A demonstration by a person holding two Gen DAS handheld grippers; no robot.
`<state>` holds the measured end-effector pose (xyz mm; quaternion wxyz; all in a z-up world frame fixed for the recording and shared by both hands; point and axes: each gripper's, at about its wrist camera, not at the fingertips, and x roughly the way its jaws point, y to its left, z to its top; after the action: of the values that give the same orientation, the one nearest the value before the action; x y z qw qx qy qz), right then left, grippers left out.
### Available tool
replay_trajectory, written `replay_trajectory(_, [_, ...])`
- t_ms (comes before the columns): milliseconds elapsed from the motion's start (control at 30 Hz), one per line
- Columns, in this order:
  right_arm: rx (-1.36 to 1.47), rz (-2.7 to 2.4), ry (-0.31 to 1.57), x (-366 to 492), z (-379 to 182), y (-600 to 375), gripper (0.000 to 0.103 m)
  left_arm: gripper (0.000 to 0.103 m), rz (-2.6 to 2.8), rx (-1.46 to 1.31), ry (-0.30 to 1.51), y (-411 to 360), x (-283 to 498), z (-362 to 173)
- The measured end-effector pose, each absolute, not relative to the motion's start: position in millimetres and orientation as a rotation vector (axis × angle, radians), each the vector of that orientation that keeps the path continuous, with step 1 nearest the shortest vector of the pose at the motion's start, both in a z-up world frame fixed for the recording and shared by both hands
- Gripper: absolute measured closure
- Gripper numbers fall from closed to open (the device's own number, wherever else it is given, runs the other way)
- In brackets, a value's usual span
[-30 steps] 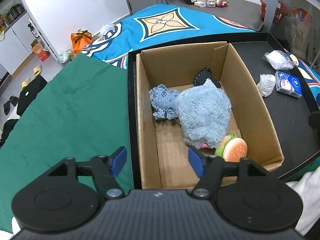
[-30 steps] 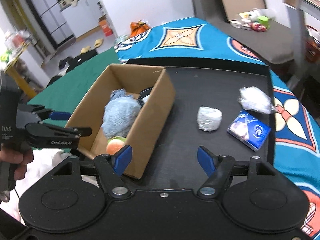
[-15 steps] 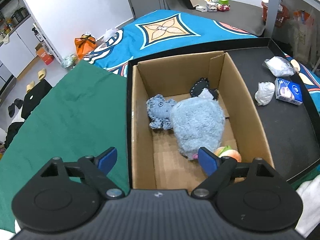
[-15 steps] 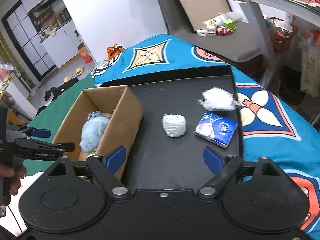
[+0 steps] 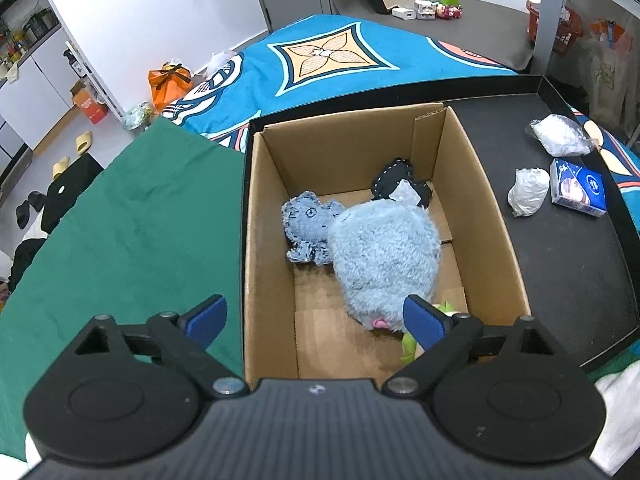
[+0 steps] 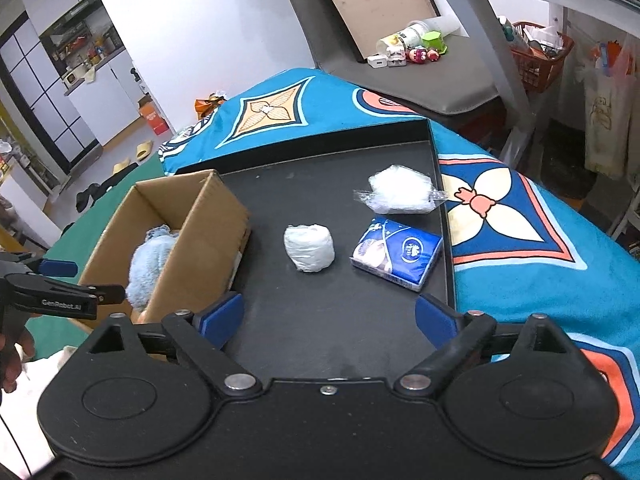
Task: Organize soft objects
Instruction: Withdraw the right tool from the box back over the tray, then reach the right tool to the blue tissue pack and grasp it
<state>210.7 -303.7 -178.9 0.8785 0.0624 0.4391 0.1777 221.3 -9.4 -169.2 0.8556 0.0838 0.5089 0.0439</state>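
Cardboard box (image 5: 480, 184) at left end of black tray (image 6: 320, 320); already holding fluffy blue plush (image 5: 384, 256), small denim toy (image 5: 308, 228), black stitched piece (image 5: 394, 174), scrap of green and orange showing under plush at near corner.

Left out on tray, well apart from box: white wrapped bundle (image 6: 309, 247), blue tissue pack (image 6: 396, 254) just beside it, clear-bagged white fluff (image 6: 400, 190) near far rim.

Left gripper (image 5: 316, 320) over near edge of box, fingers (image 5: 424, 322) spread wide, just been opening, nothing between them. Right gripper (image 6: 328, 316) above bare tray in front of the loose items, likewise spread wide, just been opening, empty.

Judged next target: wrapped bundle, nearest and roughly centred ahead of right gripper. Likely light, squashy, film-wrapped, so slippery skin over a yielding core; best pinched across its middle, deep enough to compress rather than skate off the wrap. Tissue pack: soft but flat-sided, easiest taken across the short width. Bagged fluff: probably near weightless, loose plastic ends unreliable to grab; body itself the better hold. None fragile. Free floor in box toward near left corner.
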Motion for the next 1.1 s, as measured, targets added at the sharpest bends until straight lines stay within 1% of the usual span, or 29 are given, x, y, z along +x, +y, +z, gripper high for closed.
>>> replay_trajectory(100, [0.118,0.366,0.917,215.2,-184.4,-305.5,0.009,0.004,0.091,0.175,1.068,-10.5,223.7,-169.5])
replay_trajectory(267, [0.093,0.365,0.910,228.1,-196.2,-308.7,0.009,0.002,0.104,0.162,1.082,-8.7,228.3,-172.9])
replay_trajectory(333, [0.078,0.363,0.903,233.7,-200.4,-308.4,0.010,0.000,0.112,0.160,1.088,-7.8,230.6,-174.5])
replay_trajectory(533, [0.038,0.384,0.899,251.5,-212.0,-304.7,0.015,0.000,0.116,0.155,1.102,-4.7,235.0,-178.0])
replay_trajectory(1100, [-0.108,0.428,0.910,287.6,-245.4,-298.0,0.017,0.000,0.118,0.199,1.096,-4.2,242.0,-182.9])
